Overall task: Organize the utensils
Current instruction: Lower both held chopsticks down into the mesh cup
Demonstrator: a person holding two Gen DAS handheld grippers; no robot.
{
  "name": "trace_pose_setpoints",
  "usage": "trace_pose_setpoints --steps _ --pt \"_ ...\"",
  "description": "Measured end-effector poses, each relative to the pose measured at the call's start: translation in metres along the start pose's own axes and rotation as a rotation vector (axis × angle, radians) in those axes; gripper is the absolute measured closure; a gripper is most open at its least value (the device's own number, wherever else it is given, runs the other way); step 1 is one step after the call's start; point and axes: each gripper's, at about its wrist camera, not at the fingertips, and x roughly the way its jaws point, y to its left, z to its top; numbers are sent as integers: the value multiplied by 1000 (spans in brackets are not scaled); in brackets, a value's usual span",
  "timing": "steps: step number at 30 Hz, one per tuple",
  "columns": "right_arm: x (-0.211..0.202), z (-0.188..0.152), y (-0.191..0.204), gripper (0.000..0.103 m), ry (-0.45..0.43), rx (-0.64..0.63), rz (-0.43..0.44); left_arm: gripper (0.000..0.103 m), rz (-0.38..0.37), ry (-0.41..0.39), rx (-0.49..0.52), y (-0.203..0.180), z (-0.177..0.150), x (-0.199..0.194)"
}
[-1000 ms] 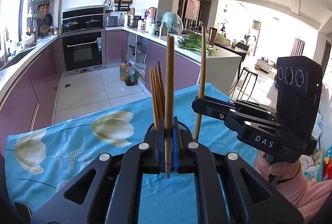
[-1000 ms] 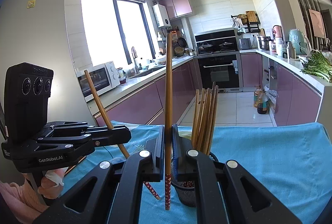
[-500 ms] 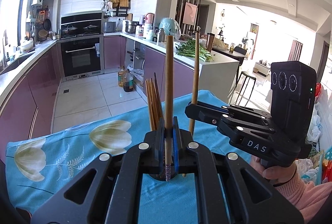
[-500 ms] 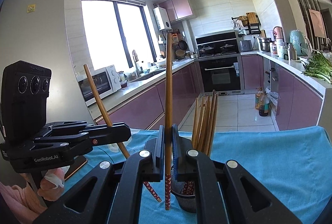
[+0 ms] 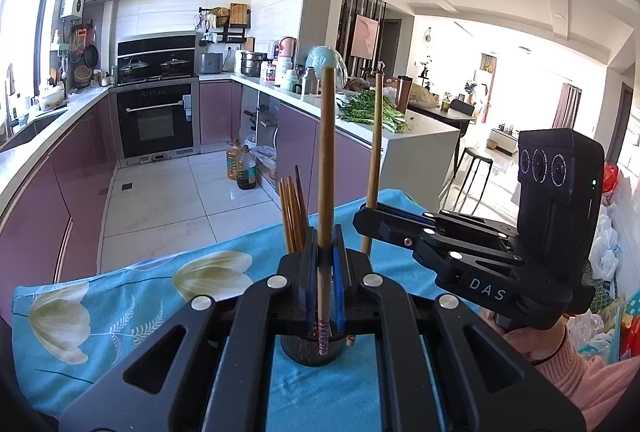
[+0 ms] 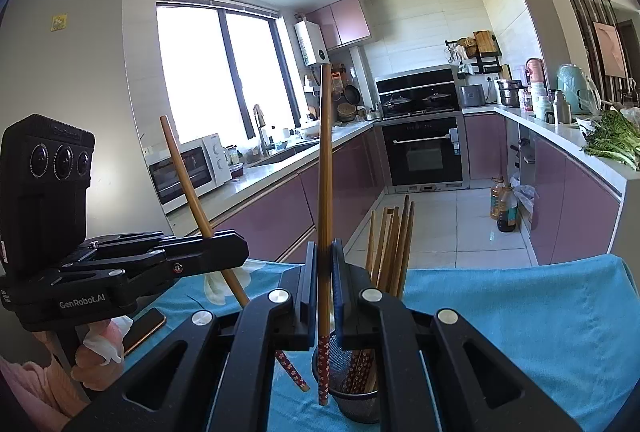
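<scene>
A black mesh cup (image 5: 312, 350) stands on the blue cloth and holds several brown chopsticks (image 5: 292, 216). My left gripper (image 5: 326, 252) is shut on one upright chopstick (image 5: 326, 151), whose patterned lower end hangs over the cup's rim. My right gripper (image 6: 325, 272) is shut on a second upright chopstick (image 6: 325, 171); its patterned tip hangs by the left rim of the cup (image 6: 358, 398). Each gripper shows in the other's view: the right gripper (image 5: 366, 218) with its chopstick (image 5: 375, 151), and the left gripper (image 6: 238, 252) with its slanted chopstick (image 6: 192, 191). Both hover just above the cup.
The table wears a blue flowered cloth (image 5: 132, 304). A phone (image 6: 144, 324) lies on it near the person's left hand (image 6: 96, 356). Beyond the table's far edge are purple kitchen cabinets, an oven (image 5: 156, 119) and oil bottles (image 5: 242, 169) on the floor.
In the left wrist view the cup has come out from under the fingers and shows below them. The right gripper and its chopstick have shifted slightly left. Both grips are unchanged.
</scene>
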Motion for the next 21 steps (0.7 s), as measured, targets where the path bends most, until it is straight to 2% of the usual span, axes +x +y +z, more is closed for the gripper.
trace_pose_setpoints --steps 11,21 --pt "-1 4 6 97 -18 -10 -9 96 4 -31 3 -2 8 -1" --pt "1 5 10 97 -22 -8 -28 96 0 -27 -13 0 9 8"
